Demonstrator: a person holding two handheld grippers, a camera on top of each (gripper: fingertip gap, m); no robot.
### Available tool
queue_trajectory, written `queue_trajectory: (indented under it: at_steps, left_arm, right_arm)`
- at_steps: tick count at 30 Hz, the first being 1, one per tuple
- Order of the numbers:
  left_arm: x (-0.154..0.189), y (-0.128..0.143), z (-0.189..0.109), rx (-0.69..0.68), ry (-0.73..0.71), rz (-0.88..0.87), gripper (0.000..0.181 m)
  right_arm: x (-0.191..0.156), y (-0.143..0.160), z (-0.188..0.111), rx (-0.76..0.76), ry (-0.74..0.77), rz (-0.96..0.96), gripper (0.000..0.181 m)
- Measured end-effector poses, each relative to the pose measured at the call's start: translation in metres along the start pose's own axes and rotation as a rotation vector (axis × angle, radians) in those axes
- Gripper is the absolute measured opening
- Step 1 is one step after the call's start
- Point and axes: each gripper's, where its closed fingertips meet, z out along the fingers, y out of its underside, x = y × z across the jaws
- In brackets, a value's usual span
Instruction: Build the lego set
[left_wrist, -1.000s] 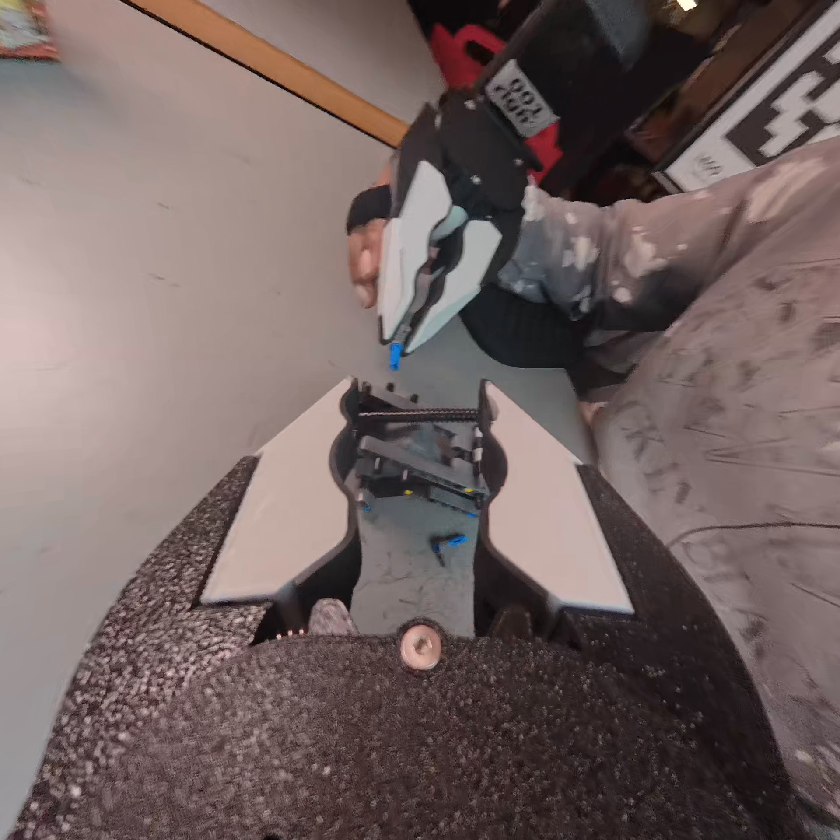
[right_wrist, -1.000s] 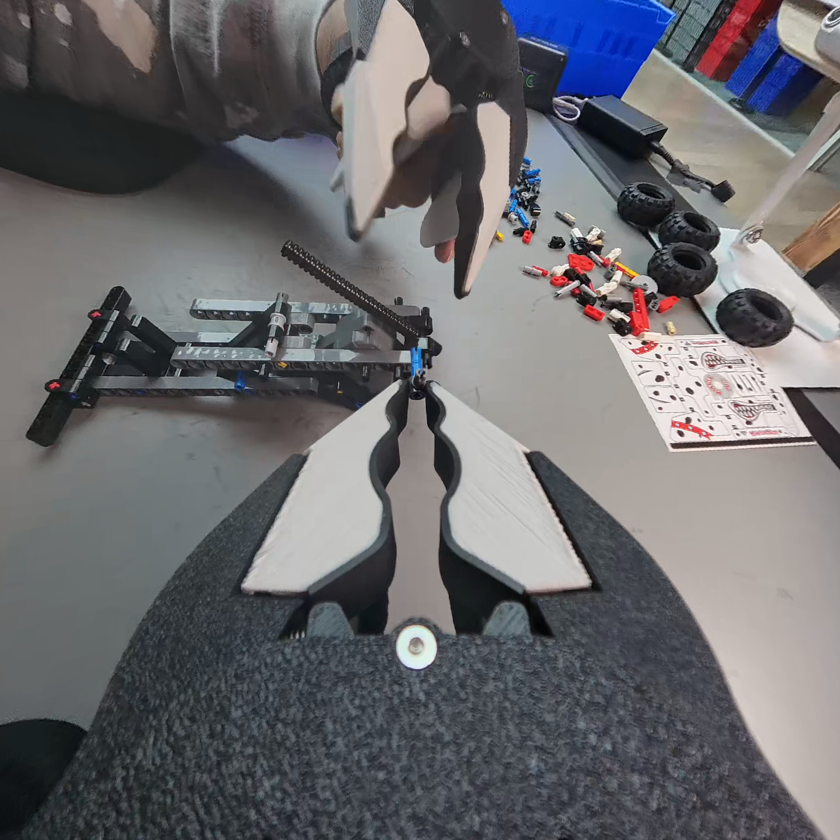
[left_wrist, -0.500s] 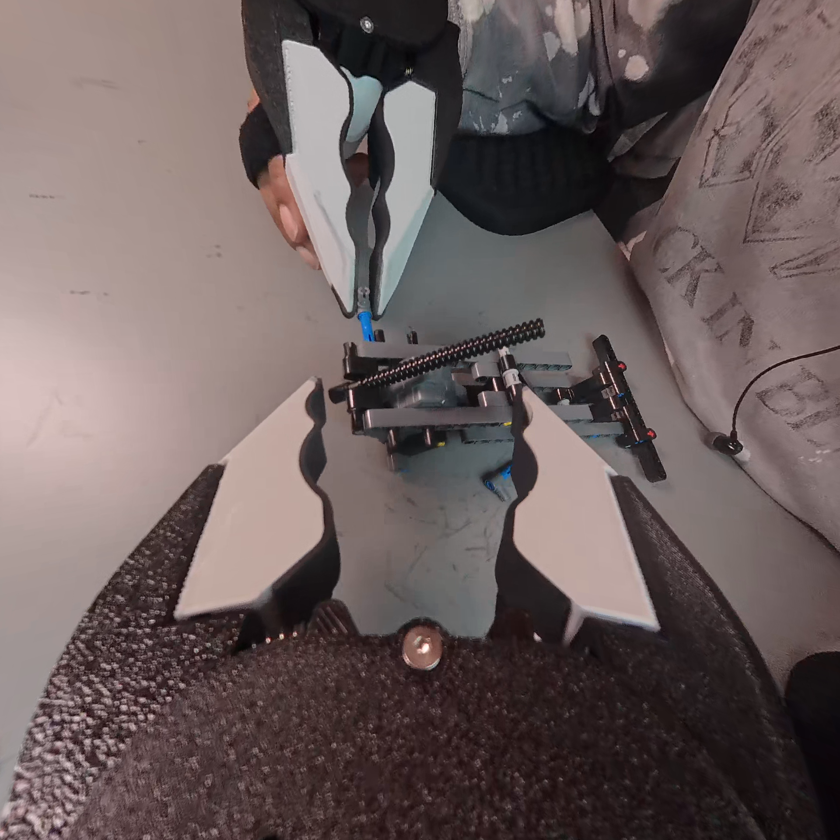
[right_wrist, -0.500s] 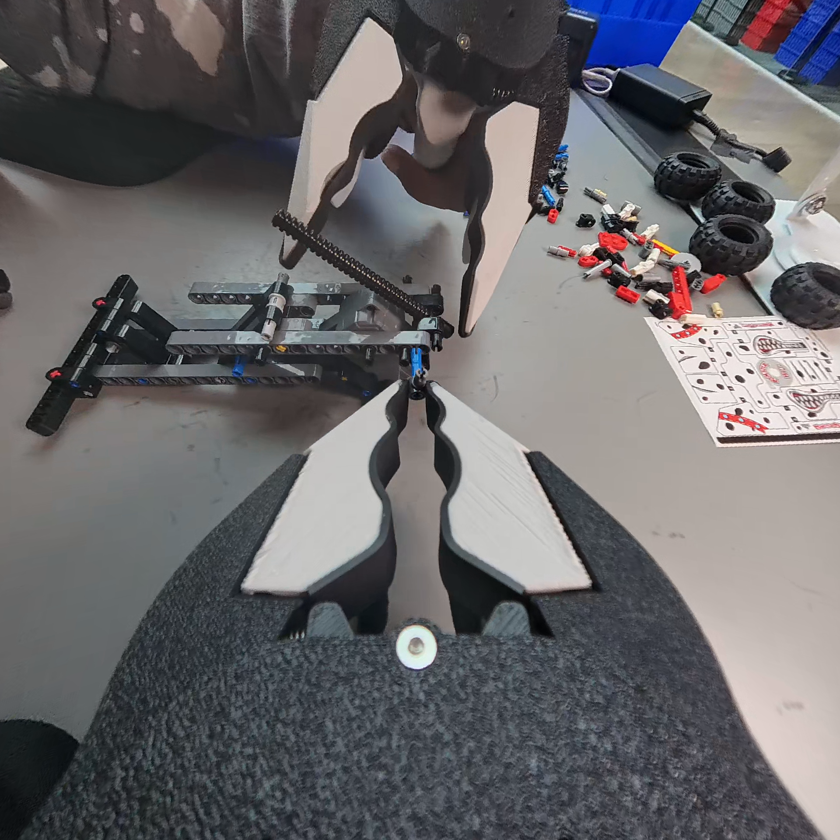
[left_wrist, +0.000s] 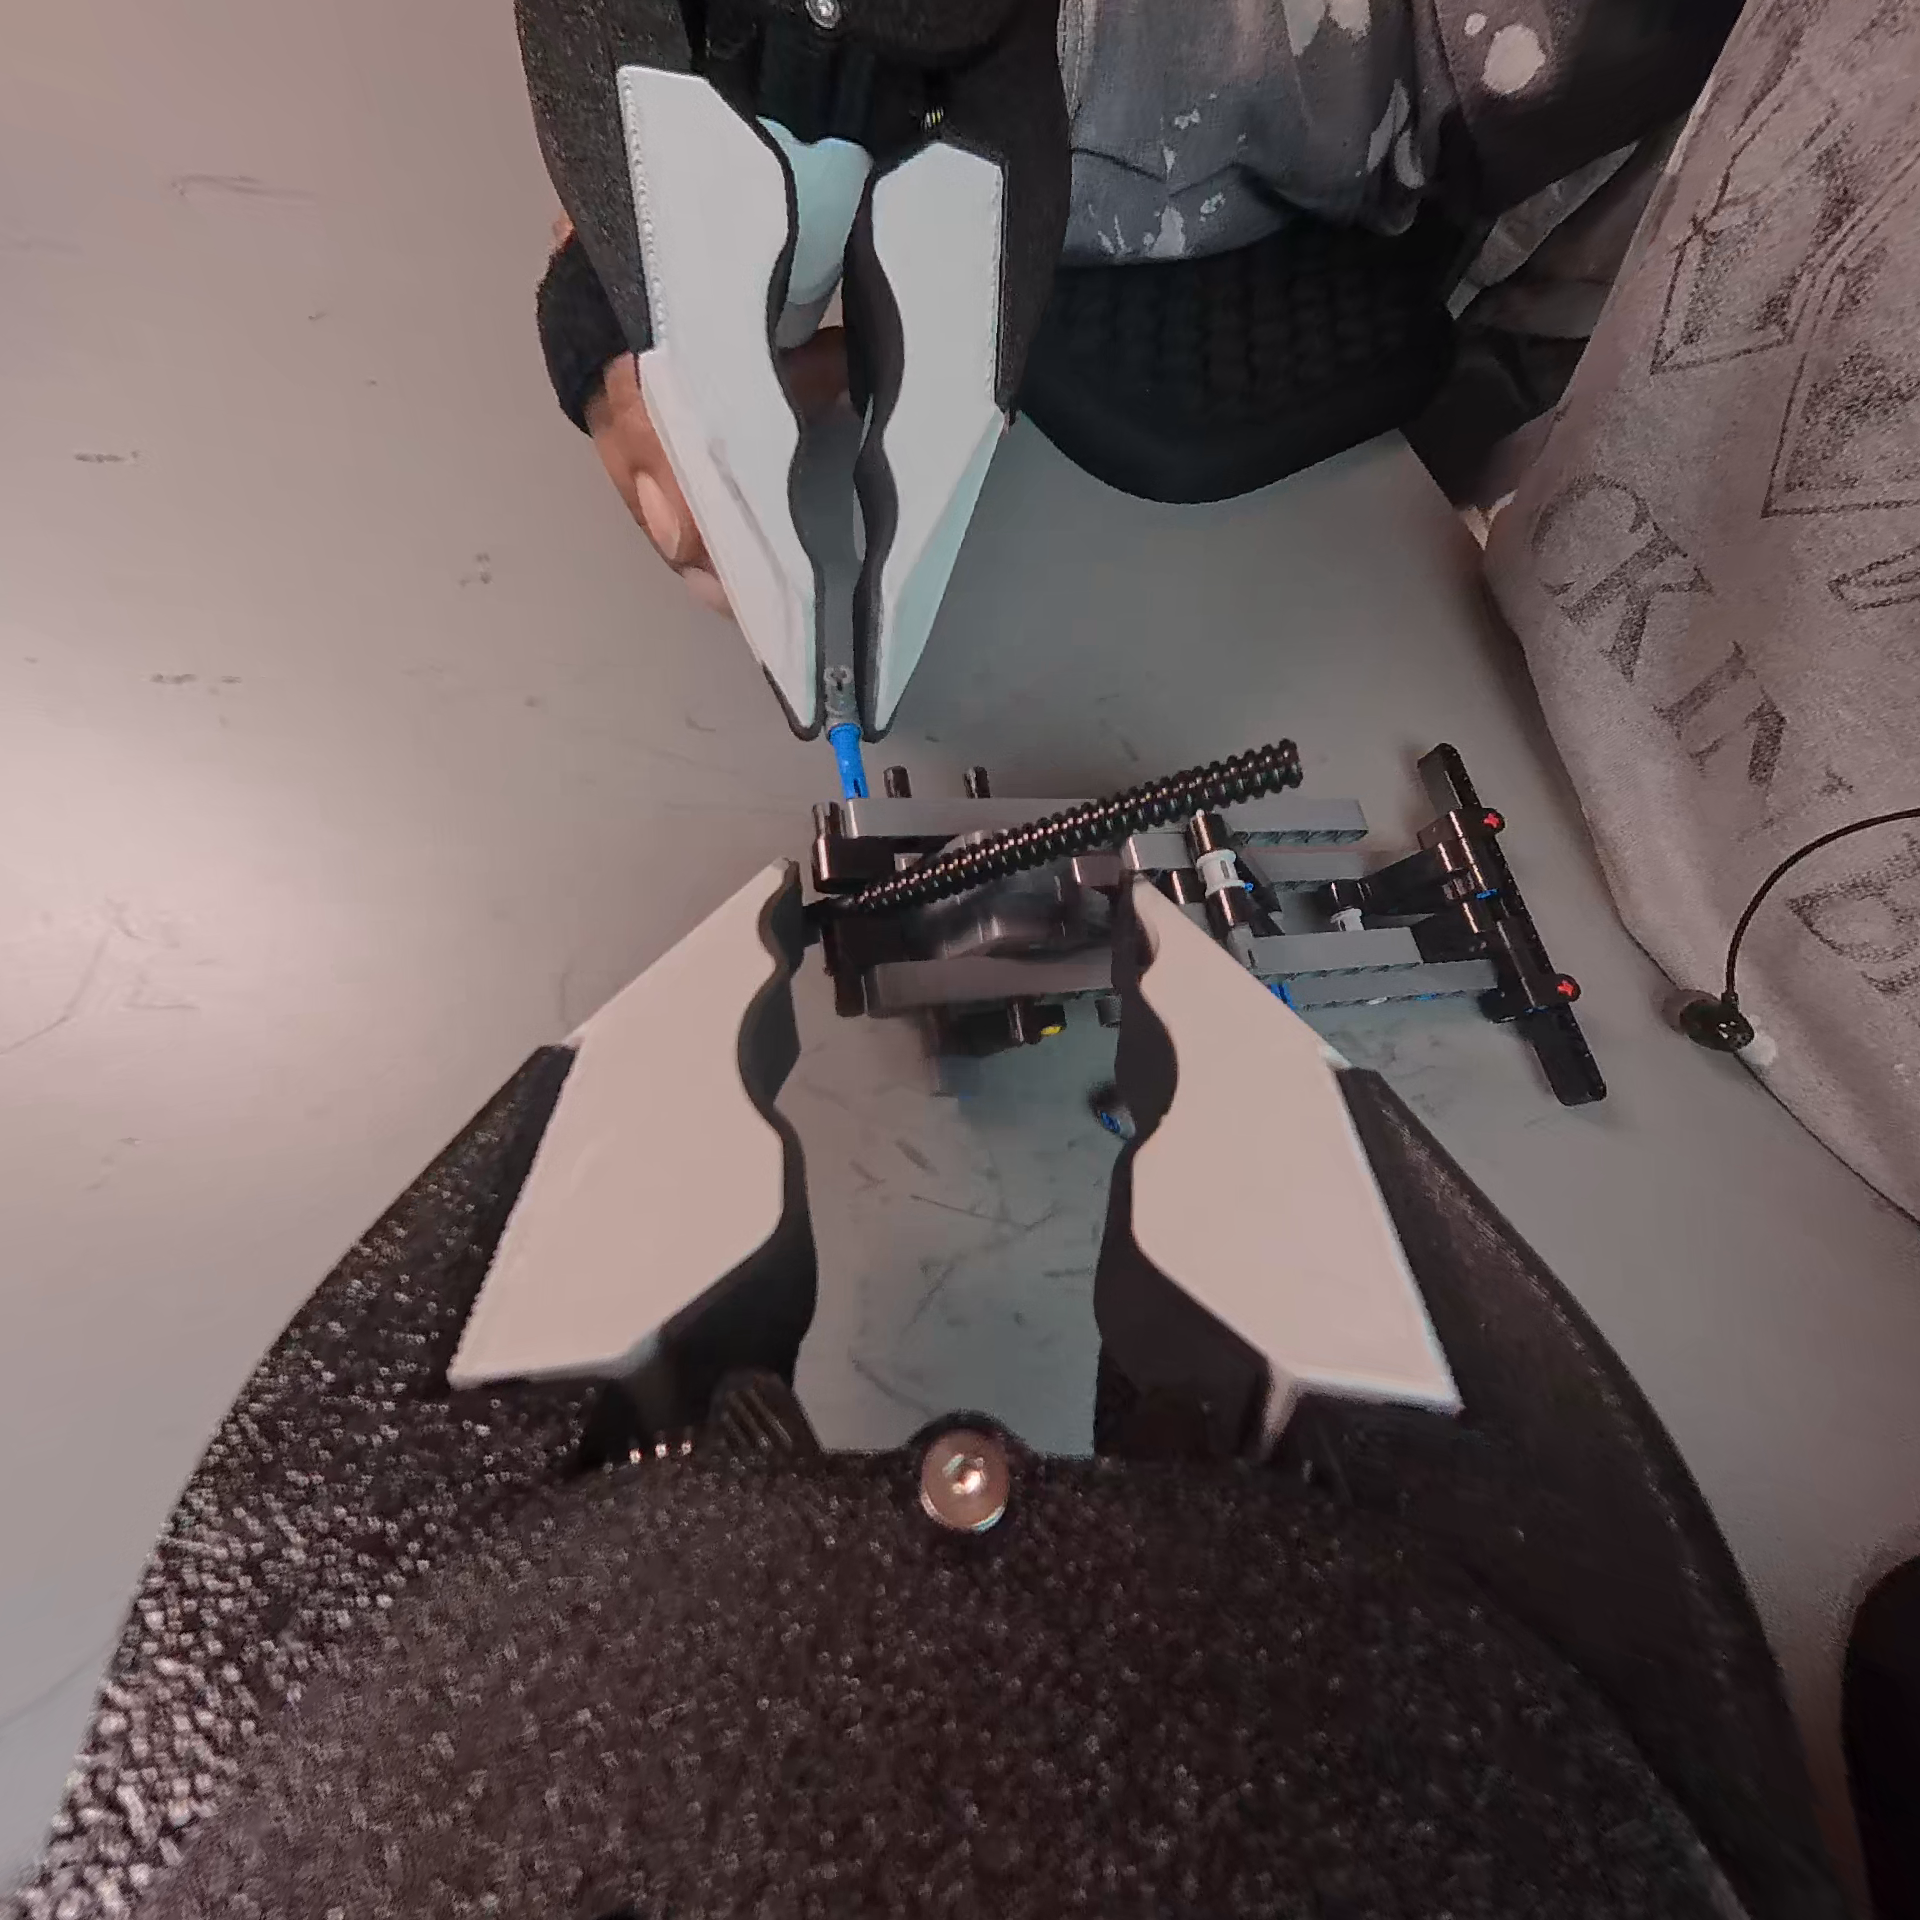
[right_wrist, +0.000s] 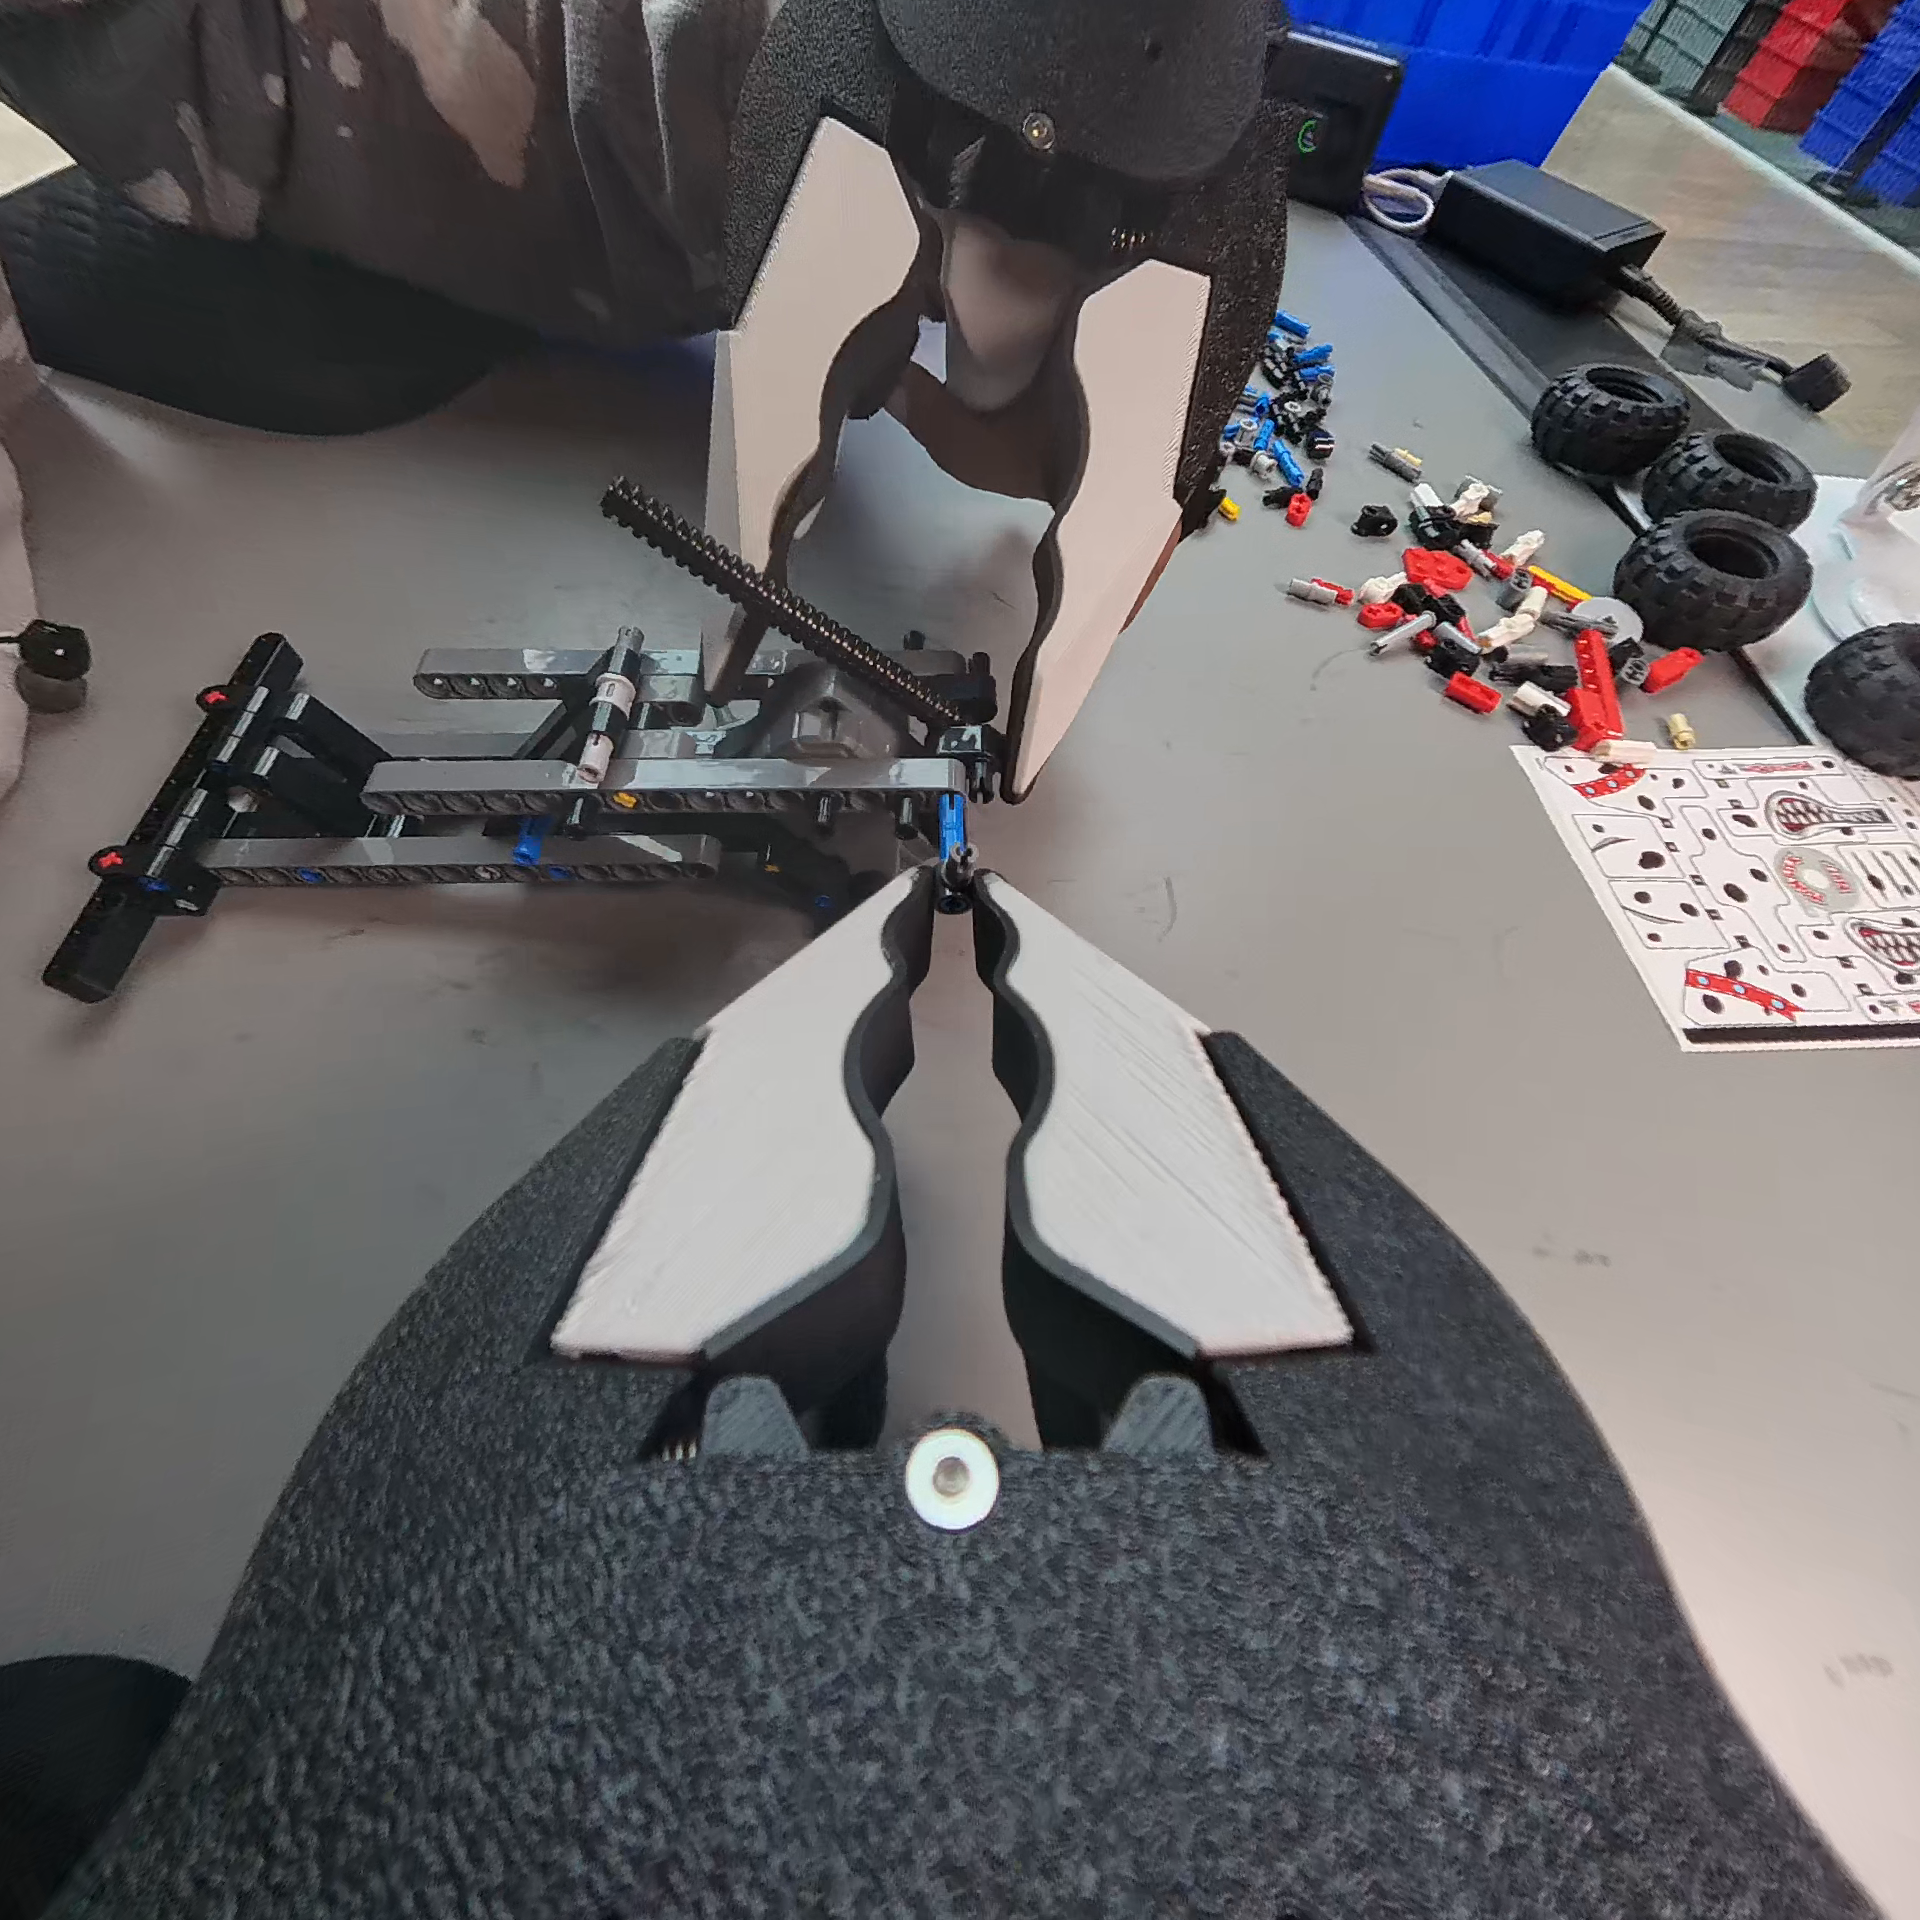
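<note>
The grey and black lego frame (right_wrist: 540, 790) is lying flat on the grey tabletop (right_wrist: 312, 1143), a black toothed rod (right_wrist: 769, 608) slanting across its top. At the frame's near corner, the right gripper (right_wrist: 954, 883) is pinching a blue pin (right_wrist: 948, 826), its jaws clamped on the pin's end. The left gripper (left_wrist: 956, 894) is hanging over the frame with jaws spread apart, straddling the rod end. Only the right wrist view is showing the loose pile of small pieces (right_wrist: 1475, 613), four black tyres (right_wrist: 1714, 577) and a sticker sheet (right_wrist: 1745, 894) beyond the frame. Only the left wrist view is showing the thin black cable (left_wrist: 1756, 935) past the frame's crossbar.
</note>
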Motion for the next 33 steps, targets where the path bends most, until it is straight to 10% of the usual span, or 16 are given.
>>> queue_trajectory:
  at_steps: [33]
  left_arm:
    - [0.015, 0.002, 0.005, 0.093, -0.148, -0.087, 0.049]
  right_arm:
    - [-0.017, -0.011, 0.01, 0.044, -0.184, -0.049, 0.007]
